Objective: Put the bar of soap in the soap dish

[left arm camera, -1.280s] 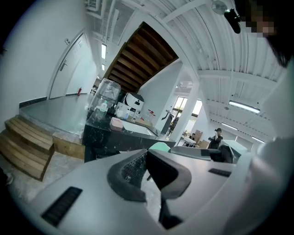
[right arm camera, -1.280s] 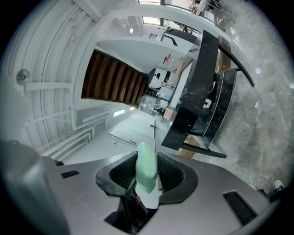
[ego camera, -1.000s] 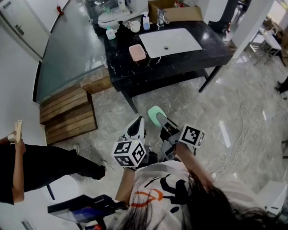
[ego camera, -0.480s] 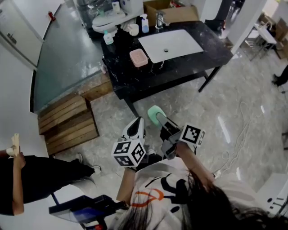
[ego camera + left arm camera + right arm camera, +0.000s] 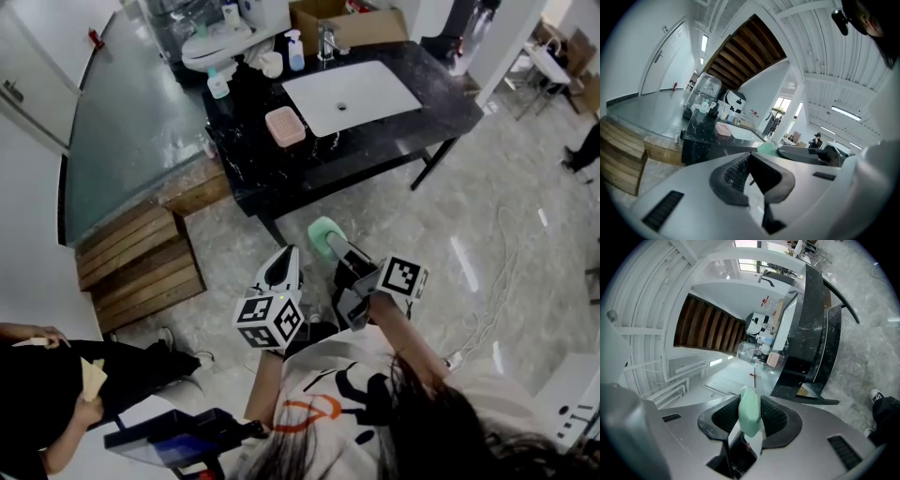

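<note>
**Head view.** Right gripper (image 5: 330, 248): one, carrying the bar of soap (image 5: 323, 233): one, held over the floor. Soap dish (image 5: 285, 126): one, pink, on the worktop (image 5: 394, 131), well apart toward 12 o'clock. Left gripper (image 5: 283, 262): one.

**Left gripper view.** Fingers (image 5: 733, 172) clenched together, nothing between them.

**Right gripper view.** Fingers clamp the bar of soap by its near end, and most of it protrudes.

**Risk (judged).** The slick bar may pivot or slip out on the way and drop to the floor short of the soap dish.
</note>
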`<action>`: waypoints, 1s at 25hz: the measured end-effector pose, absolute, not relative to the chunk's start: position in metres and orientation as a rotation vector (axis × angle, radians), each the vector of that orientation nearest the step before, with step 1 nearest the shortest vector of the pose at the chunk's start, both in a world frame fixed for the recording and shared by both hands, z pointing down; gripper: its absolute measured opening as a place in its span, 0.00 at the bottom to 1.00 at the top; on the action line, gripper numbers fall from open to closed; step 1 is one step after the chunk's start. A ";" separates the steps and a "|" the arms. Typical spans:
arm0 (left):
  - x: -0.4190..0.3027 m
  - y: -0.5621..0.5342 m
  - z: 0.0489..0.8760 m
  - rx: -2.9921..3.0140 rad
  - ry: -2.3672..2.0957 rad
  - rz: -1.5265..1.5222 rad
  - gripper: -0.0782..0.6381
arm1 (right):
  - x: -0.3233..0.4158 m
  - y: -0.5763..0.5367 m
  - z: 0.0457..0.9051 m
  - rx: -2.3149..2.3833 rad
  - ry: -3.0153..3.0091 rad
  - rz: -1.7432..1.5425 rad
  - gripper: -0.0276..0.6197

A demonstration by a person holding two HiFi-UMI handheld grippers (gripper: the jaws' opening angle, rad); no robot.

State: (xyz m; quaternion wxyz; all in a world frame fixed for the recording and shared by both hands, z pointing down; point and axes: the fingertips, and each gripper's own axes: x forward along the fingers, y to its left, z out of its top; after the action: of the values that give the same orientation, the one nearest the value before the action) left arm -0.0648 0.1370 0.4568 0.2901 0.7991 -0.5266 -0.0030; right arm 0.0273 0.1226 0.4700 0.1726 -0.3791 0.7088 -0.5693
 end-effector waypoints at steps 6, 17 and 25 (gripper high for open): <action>-0.064 0.116 0.465 2.100 -1.426 -0.002 0.11 | 0.030 0.099 0.480 -1.061 2.011 -1.650 0.26; -0.051 0.050 0.461 2.055 -1.482 -0.020 0.11 | 0.042 0.029 0.480 -1.031 2.057 -1.700 0.26; -0.032 0.005 0.456 2.042 -1.511 -0.023 0.11 | 0.060 -0.020 0.476 -0.989 2.066 -1.722 0.26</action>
State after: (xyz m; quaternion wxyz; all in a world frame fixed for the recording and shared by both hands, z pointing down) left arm -0.0322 0.0050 0.4557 0.2960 0.7679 -0.5680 -0.0088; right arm 0.0596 -0.0202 0.4757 0.1376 -0.3420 0.7141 -0.5952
